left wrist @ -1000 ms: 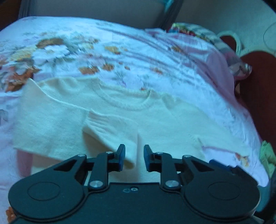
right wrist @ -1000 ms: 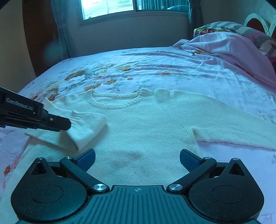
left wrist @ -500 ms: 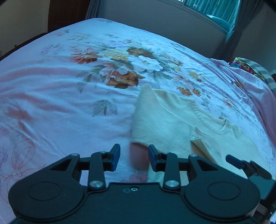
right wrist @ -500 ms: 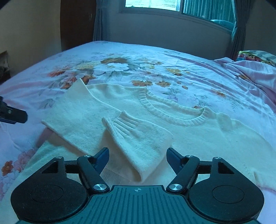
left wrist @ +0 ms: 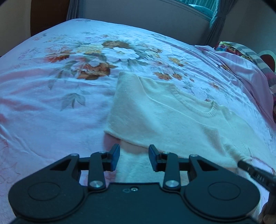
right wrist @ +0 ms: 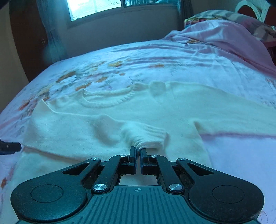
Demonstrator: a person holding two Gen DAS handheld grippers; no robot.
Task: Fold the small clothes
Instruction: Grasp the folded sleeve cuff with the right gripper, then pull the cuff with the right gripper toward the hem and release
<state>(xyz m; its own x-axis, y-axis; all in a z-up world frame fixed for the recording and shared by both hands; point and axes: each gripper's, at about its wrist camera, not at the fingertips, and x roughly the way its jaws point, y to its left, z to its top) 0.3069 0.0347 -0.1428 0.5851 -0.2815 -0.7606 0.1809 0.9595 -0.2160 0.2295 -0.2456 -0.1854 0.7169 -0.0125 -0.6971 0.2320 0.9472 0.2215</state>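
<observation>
The right gripper [right wrist: 138,151] is being held low and level, its jaws nearly closed and pinching the sweater cuff [right wrist: 150,136] at 12 o'clock. The left gripper [left wrist: 134,156] is being held with jaws apart, gripping nothing; the right gripper's tip is showing at its 4 o'clock.

Floral bedsheet [left wrist: 51,106] across the bed, rumpled pink blanket [right wrist: 224,39] at far right corner, window [right wrist: 96,6] beyond.

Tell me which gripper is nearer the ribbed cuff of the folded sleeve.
Right. The right gripper is shut on the ribbed cuff. The left gripper hangs open off to the side, over the sweater's folded edge, apart from the cuff.
</observation>
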